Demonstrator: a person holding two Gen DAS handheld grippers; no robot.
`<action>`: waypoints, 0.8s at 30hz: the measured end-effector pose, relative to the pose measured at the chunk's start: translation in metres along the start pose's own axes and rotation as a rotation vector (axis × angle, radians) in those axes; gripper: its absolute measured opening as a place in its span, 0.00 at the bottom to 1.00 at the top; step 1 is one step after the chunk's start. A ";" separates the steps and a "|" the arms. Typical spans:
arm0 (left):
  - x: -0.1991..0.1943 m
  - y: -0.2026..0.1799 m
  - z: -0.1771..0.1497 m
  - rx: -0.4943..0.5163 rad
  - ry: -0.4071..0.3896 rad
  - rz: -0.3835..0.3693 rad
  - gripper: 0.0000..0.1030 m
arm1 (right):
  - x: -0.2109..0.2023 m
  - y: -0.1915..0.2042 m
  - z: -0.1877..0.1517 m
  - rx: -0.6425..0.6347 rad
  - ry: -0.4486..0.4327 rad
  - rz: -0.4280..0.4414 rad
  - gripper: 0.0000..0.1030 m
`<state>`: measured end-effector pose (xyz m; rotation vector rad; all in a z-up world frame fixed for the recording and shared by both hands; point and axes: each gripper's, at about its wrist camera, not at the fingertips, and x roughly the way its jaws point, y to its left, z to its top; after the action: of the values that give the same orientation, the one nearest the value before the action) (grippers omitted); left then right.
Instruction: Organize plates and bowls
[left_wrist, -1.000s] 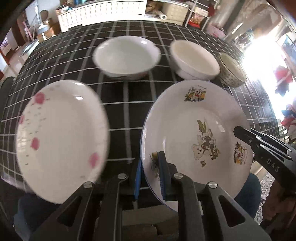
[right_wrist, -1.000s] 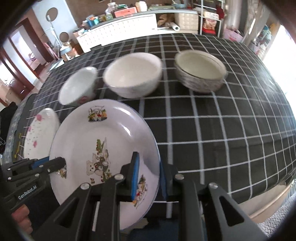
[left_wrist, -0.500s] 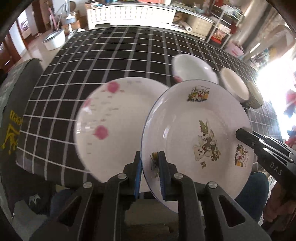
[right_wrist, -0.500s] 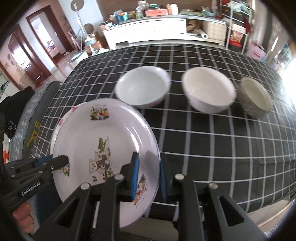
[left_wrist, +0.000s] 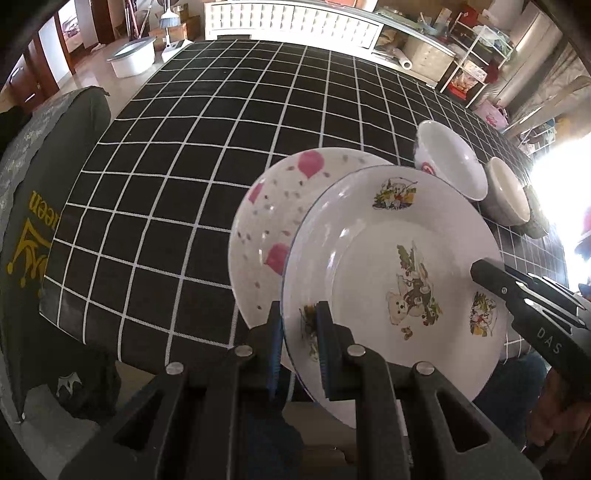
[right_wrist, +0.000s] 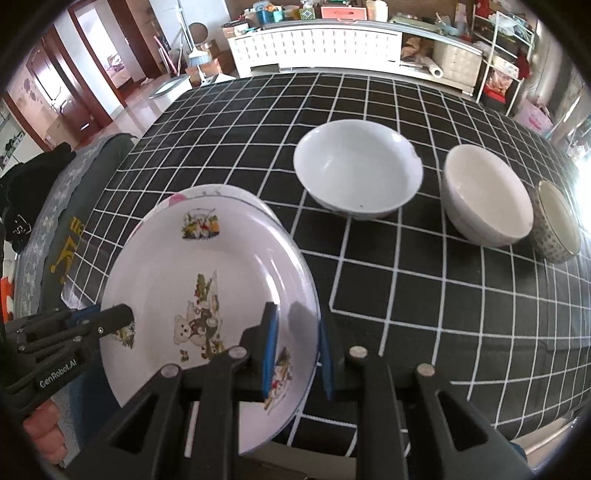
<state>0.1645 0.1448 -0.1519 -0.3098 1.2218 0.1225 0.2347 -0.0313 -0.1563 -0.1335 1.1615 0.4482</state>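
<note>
A white plate printed with a bear (left_wrist: 391, 266) hangs over the black checked tablecloth (left_wrist: 221, 129), held at opposite rims. My left gripper (left_wrist: 299, 325) is shut on its left rim. My right gripper (right_wrist: 295, 328) is shut on its right rim, and its fingertips (left_wrist: 484, 271) show in the left wrist view. The bear plate (right_wrist: 207, 266) overlaps a white plate with pink spots (left_wrist: 273, 206) lying on the cloth beneath it, and whether the two touch I cannot tell. Three bowls stand in a row to the right: a white one (right_wrist: 358, 173), a cream one (right_wrist: 487, 195) and a small patterned one (right_wrist: 557, 225).
A grey cushioned seat with yellow lettering (left_wrist: 33, 221) stands against the table's left side. The table's near edge (right_wrist: 480, 421) runs just under the grippers. A white cabinet (right_wrist: 314, 44) and shelves stand beyond the far edge. A hand (right_wrist: 40, 432) holds the left gripper.
Both grippers carried the bear plate leftwards across the table. It now overlaps the pink-spotted plate, and the bowls sit further right in both views.
</note>
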 end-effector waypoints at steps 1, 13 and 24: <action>0.001 0.002 0.001 -0.002 0.001 0.001 0.14 | 0.001 0.001 0.001 -0.003 0.003 0.000 0.24; 0.013 0.012 0.019 0.010 -0.003 0.038 0.14 | 0.021 0.009 0.009 -0.021 0.039 -0.010 0.24; 0.024 0.012 0.035 0.026 -0.013 0.049 0.14 | 0.031 0.009 0.016 -0.025 0.054 -0.032 0.24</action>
<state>0.2013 0.1644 -0.1659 -0.2560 1.2172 0.1501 0.2545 -0.0100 -0.1772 -0.1865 1.2051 0.4337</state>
